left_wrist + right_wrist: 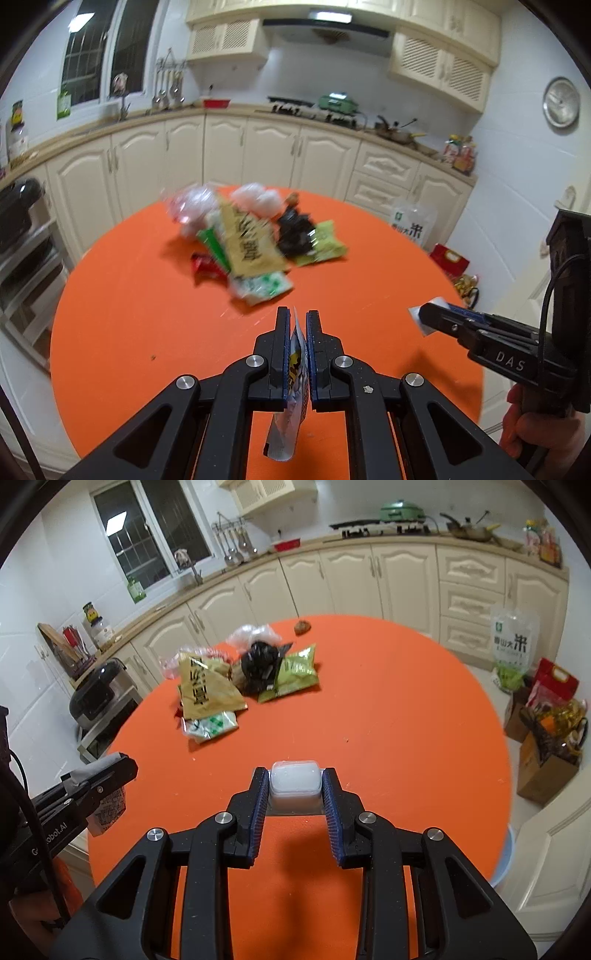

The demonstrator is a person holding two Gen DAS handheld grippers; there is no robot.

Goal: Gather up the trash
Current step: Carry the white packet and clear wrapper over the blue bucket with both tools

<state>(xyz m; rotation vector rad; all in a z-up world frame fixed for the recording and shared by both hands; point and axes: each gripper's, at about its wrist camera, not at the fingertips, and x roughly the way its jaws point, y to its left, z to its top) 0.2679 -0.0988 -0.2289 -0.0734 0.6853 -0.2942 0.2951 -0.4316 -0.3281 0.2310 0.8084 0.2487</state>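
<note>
A heap of trash lies on the far side of the round orange table (147, 332): a tan paper bag (251, 240) (203, 690), a green snack bag (325, 243) (295, 672), a black crumpled bag (295, 232) (258, 664), a green-white wrapper (262, 288) (210, 725), a red wrapper (203, 264) and clear plastic (192, 206). My left gripper (297, 317) is shut on a silver snack wrapper (291, 406), held above the near table edge. My right gripper (295, 775) is shut on a white plastic cup (294, 784), above the table's near half.
Cream kitchen cabinets (221, 147) run behind the table. A rice cooker (99, 690) stands on a rack at left. A rice bag (513, 646), boxes and bags (546, 738) stand on the floor at right. A small brown scrap (303, 626) lies at the table's far edge.
</note>
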